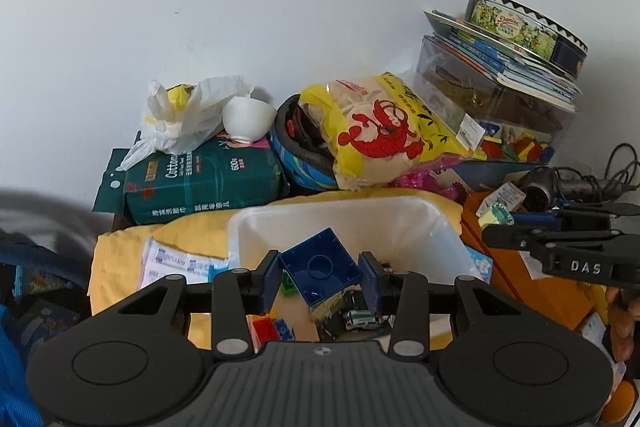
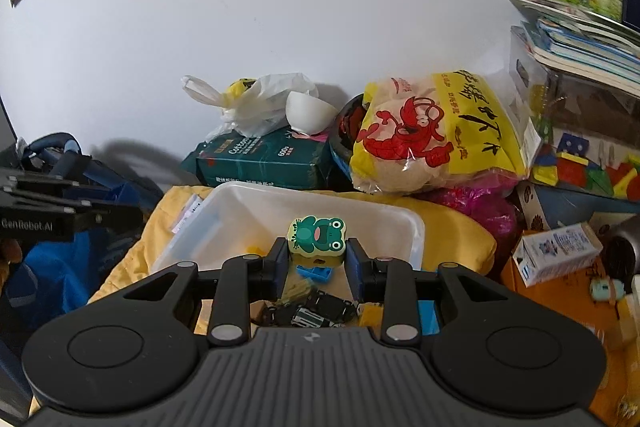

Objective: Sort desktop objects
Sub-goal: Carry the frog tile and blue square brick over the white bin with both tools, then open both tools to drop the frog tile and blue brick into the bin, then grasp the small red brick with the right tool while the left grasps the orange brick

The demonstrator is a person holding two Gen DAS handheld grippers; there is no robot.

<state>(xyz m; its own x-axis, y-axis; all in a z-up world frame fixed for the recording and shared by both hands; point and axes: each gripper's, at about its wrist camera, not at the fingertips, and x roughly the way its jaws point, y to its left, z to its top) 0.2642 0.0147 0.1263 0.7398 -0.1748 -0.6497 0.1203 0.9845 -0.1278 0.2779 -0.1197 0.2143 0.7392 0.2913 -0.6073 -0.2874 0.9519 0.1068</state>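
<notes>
Now left gripper clamps hollow blue plastic block; right gripper clamps frog-printed block.

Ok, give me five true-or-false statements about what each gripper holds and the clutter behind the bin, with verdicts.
1. The left gripper holds a blue block. True.
2. The right gripper is empty. False: its pads clamp a green frog toy.
3. A white bowl sits on the green tissue pack. True.
4. The round cookie tin lies inside the white bin. False: it tops the stack of books.
5. The yellow bag shows a blue fish. False: a red lobster.
</notes>
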